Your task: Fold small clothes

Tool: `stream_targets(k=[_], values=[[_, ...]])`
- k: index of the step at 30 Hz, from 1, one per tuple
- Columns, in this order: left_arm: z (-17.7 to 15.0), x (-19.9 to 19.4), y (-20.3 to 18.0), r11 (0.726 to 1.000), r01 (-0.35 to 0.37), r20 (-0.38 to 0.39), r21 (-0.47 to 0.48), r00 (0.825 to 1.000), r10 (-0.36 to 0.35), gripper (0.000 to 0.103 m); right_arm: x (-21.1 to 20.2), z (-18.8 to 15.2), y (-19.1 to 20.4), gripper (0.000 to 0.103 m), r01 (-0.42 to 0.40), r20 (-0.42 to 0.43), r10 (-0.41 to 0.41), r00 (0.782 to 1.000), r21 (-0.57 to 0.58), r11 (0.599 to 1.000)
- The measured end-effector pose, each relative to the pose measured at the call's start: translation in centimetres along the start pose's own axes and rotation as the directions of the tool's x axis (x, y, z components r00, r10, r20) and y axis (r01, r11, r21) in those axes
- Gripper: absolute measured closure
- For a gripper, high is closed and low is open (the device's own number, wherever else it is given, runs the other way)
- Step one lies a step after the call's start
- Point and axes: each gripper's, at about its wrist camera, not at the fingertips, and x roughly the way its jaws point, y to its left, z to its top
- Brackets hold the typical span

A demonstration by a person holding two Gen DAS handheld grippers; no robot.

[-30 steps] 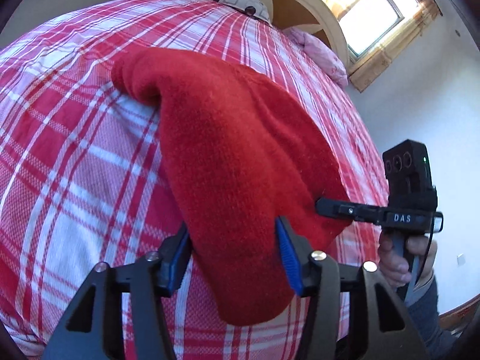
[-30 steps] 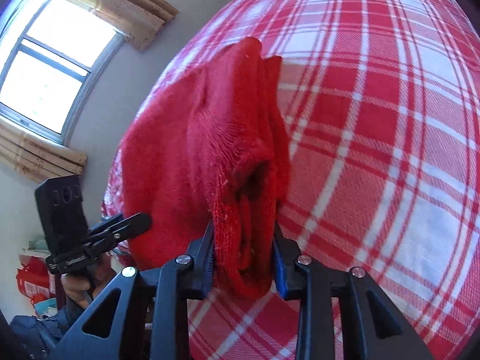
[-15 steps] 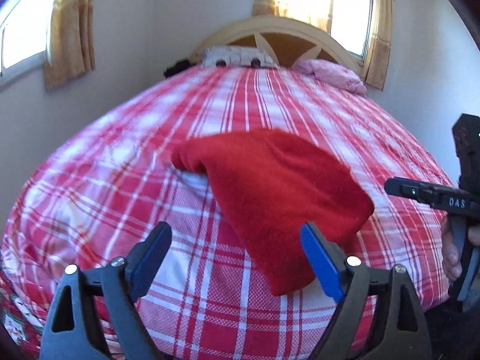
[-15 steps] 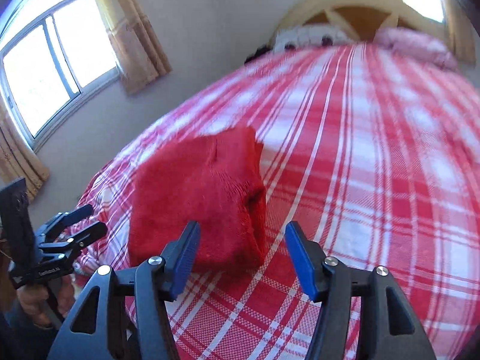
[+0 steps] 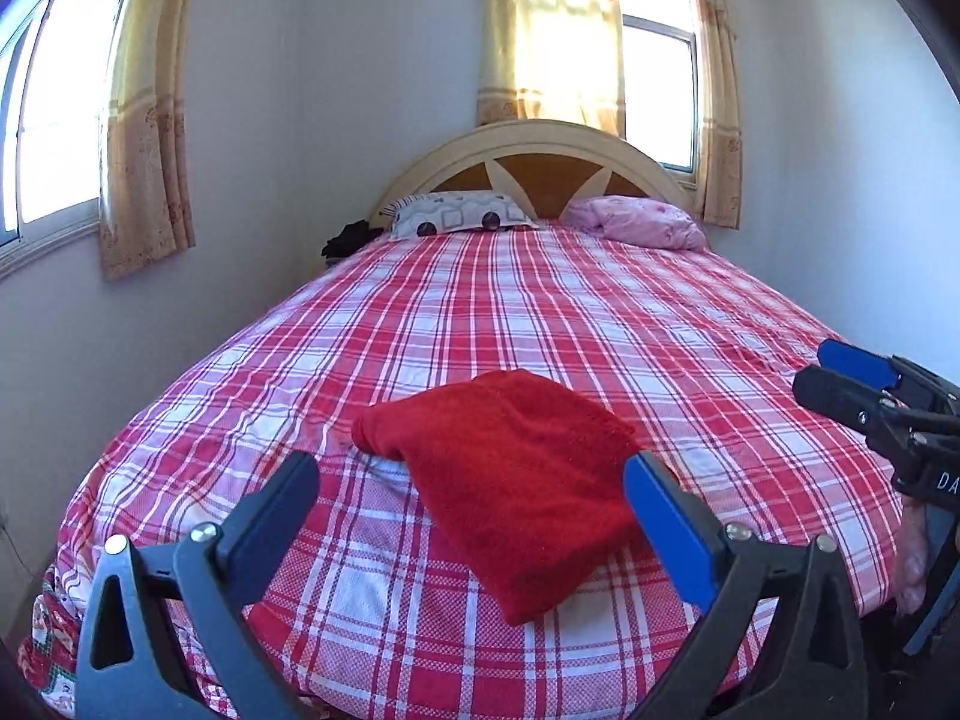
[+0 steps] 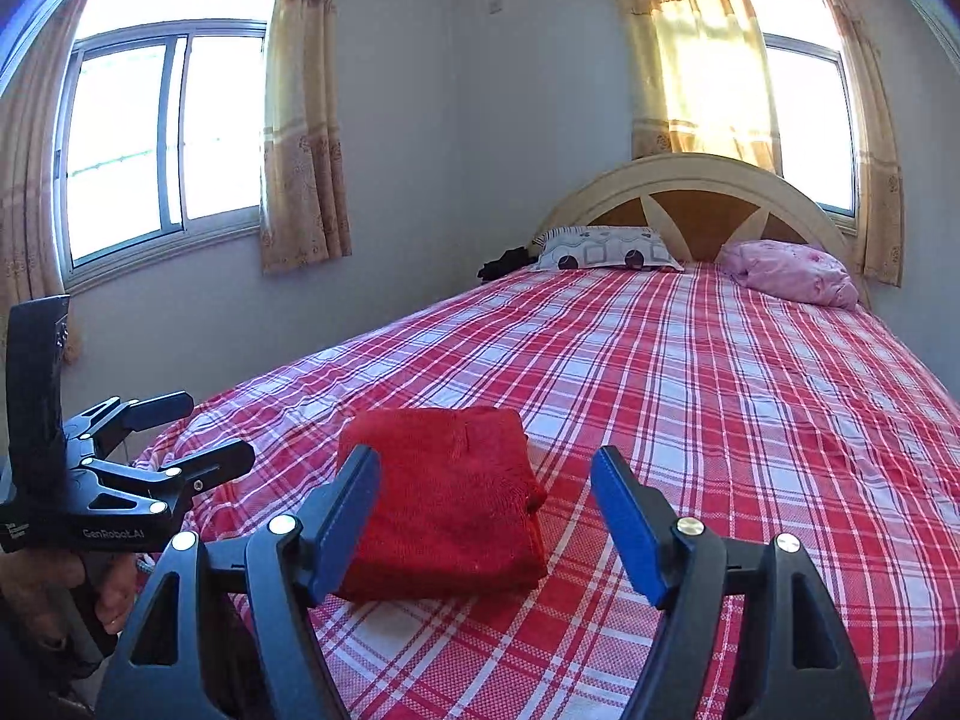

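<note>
A folded red knitted garment point(image 5: 516, 480) lies flat on the red-and-white checked bedspread point(image 5: 540, 312) near the foot of the bed; in the right wrist view the garment point(image 6: 444, 498) sits just ahead of the fingers. My left gripper point(image 5: 474, 480) hangs above and short of it, jaws opening, nothing between the blue pads. My right gripper point(image 6: 486, 486) is also lifted clear, jaws opening and empty. Each gripper shows in the other's view: the right gripper point(image 5: 840, 378) at the right edge, the left gripper point(image 6: 174, 432) at the left edge, held by a hand point(image 6: 114, 594).
A patterned pillow point(image 5: 456, 213) and a pink bundle point(image 5: 636, 222) lie by the arched headboard point(image 5: 540, 156). A dark item point(image 5: 348, 237) sits beside the pillow. Walls with curtained windows point(image 6: 162, 138) flank the bed on the left and behind.
Both grippers let go of the red garment, opened wide and pulled back and up. The garment now rests folded on the bed, and the views tilted up to take in the room.
</note>
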Motion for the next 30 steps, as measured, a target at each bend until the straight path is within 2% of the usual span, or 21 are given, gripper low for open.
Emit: stream_targets(k=[30], values=[[0.1, -0.4, -0.8, 1.000, -0.005, -0.009, 0.009, 1.000, 0.005, 0.000, -1.3, -0.4, 1.9, 0.030, -0.013, 0.033, 0.014, 0.999, -0.024, 1.000]])
